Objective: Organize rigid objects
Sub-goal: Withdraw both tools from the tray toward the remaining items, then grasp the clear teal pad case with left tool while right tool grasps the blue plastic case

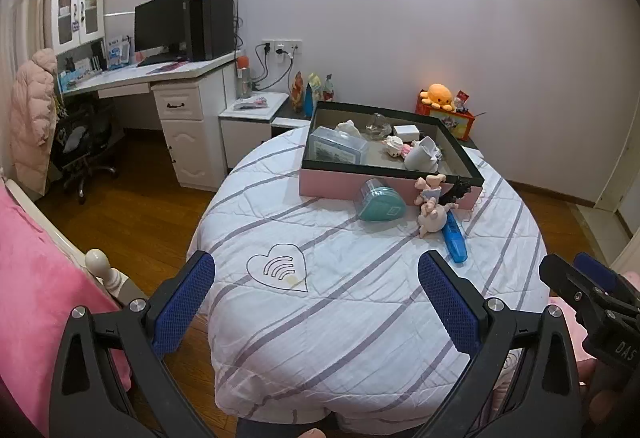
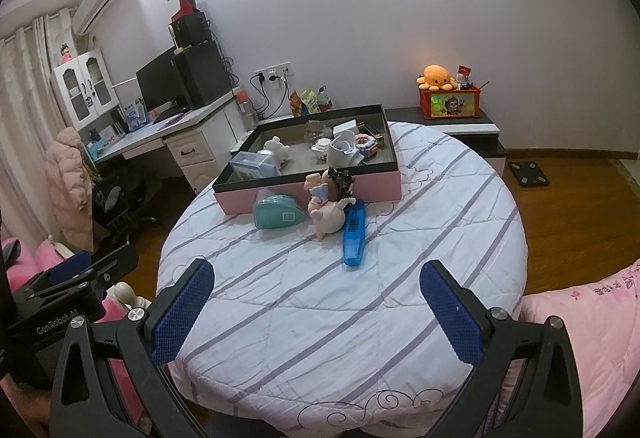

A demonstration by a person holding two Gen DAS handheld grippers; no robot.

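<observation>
A pink box with a dark rim (image 1: 460,148) (image 2: 224,178) sits at the far side of a round bed with a white striped cover (image 1: 340,298) (image 2: 320,298). It holds a clear case, a white cup (image 1: 420,156) (image 2: 340,152) and several small items. In front of it lie a teal case (image 1: 378,200) (image 2: 278,214), a pink figurine (image 1: 432,208) (image 2: 330,216), a dark toy (image 2: 340,184) and a blue case (image 1: 455,238) (image 2: 354,234). My left gripper (image 1: 316,290) and right gripper (image 2: 316,294) are open and empty, hovering over the near side of the bed.
A white desk (image 1: 160,78) (image 2: 160,134) with a monitor stands at the left, with a chair and pink coat beside it. A low shelf carries an orange box with a plush octopus (image 1: 440,96) (image 2: 438,76). Wooden floor surrounds the bed; pink bedding is close by.
</observation>
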